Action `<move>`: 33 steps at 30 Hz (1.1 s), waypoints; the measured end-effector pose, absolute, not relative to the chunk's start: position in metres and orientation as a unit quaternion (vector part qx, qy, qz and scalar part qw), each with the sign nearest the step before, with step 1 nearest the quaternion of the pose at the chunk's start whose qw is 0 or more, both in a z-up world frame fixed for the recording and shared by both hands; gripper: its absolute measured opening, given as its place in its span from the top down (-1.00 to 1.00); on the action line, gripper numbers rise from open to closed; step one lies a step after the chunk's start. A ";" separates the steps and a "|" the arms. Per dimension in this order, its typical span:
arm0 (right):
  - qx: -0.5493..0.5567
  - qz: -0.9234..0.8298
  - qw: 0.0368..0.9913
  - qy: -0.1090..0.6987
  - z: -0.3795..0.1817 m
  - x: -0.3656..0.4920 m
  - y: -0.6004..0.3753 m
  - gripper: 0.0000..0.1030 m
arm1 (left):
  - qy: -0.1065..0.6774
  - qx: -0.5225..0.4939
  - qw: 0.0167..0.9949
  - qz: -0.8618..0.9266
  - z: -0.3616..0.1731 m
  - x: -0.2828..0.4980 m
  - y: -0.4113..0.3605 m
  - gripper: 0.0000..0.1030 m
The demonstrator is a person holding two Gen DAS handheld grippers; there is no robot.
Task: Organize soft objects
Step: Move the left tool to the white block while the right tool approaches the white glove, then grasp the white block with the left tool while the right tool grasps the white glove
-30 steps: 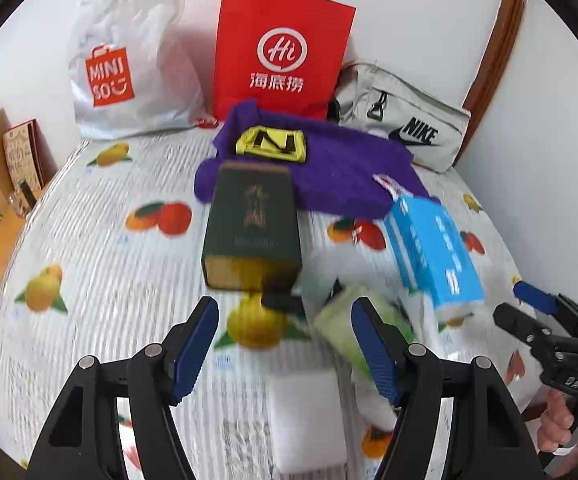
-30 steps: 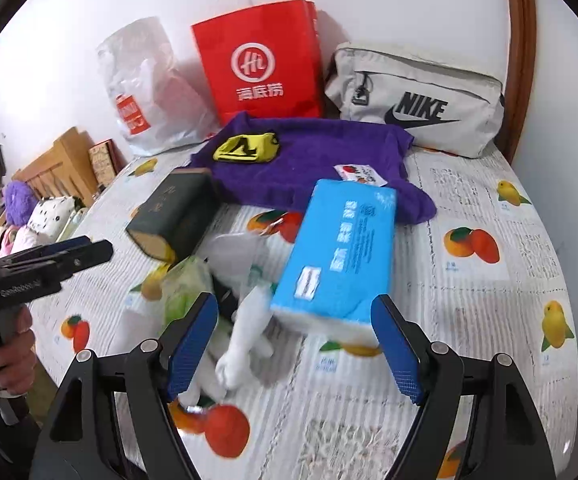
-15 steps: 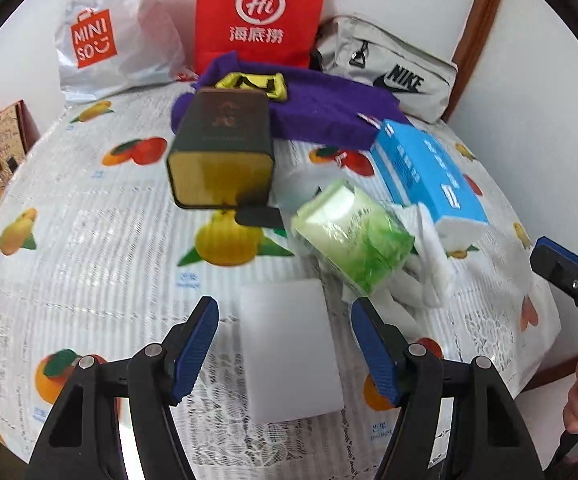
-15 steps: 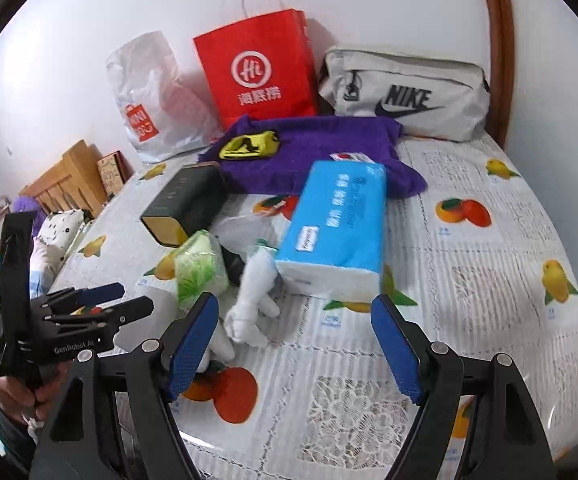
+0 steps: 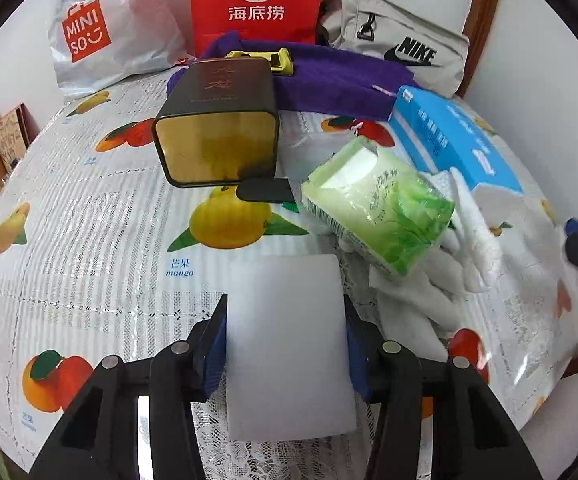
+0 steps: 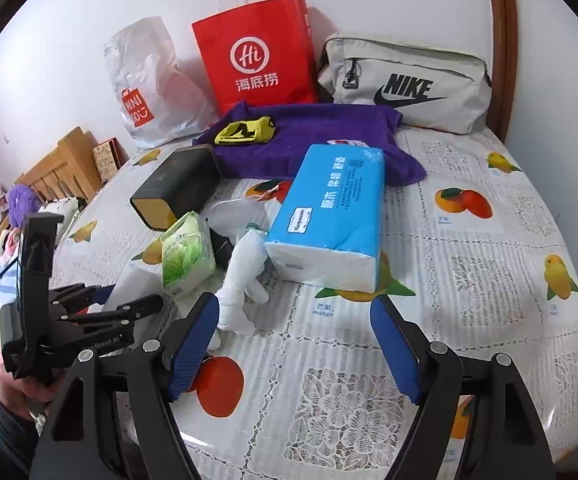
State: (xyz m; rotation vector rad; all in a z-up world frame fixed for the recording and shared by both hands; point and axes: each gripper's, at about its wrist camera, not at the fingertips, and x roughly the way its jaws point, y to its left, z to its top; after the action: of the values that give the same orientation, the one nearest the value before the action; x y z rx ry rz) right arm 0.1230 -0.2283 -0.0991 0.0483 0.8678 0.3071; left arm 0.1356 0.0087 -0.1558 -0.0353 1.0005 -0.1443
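Observation:
A white foam sponge block (image 5: 289, 340) lies on the fruit-print tablecloth. My left gripper (image 5: 285, 344) has a blue pad touching each side of it. A green tissue pack (image 5: 377, 208) lies just beyond, over white gloves (image 5: 461, 248), next to a blue tissue pack (image 5: 453, 140). In the right wrist view my right gripper (image 6: 295, 344) is open and empty above the near table edge, in front of the blue tissue pack (image 6: 329, 216), the white glove (image 6: 241, 284) and the green pack (image 6: 187, 252). The left gripper (image 6: 125, 304) shows at the left there.
A dark tin with a gold end (image 5: 217, 120) lies mid-table. A purple towel (image 6: 309, 140) with a yellow item (image 6: 245, 132) lies behind. A red paper bag (image 6: 257, 52), a Miniso bag (image 6: 149, 88) and a grey Nike pouch (image 6: 405, 84) stand at the wall.
My left gripper moved forward and down and closed its pads onto the sides of the white sponge. The right gripper drew back a little and stayed open.

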 end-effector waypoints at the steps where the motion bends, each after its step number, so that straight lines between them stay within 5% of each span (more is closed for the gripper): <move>1: 0.020 0.150 0.895 0.420 -0.101 0.124 -0.226 -0.52 | 0.476 -0.018 0.876 -0.067 -0.154 0.135 0.011 0.08; 14: -0.030 0.184 0.889 0.417 -0.110 0.130 -0.182 -0.52 | 0.469 -0.038 0.882 -0.019 -0.149 0.135 0.052 0.07; 20: -0.025 0.188 0.875 0.445 -0.131 0.143 -0.174 -0.35 | 0.474 -0.055 0.879 -0.024 -0.152 0.136 0.058 0.07; 23: -0.022 0.194 0.869 0.455 -0.139 0.148 -0.170 -0.11 | 0.478 -0.056 0.876 -0.030 -0.155 0.138 0.057 0.07; 27: -0.023 0.203 0.860 0.467 -0.149 0.155 -0.168 0.61 | 0.478 -0.054 0.876 -0.031 -0.157 0.139 0.055 0.06; 33: -0.018 0.212 0.866 0.453 -0.143 0.146 -0.176 0.62 | 0.477 -0.057 0.876 -0.036 -0.157 0.139 0.055 0.06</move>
State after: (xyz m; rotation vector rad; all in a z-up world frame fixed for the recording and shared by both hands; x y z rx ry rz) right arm 0.1463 -0.1756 -0.1430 -0.0371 0.9487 0.4440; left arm 0.1386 0.0553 -0.1566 -0.1180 0.9957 -0.0752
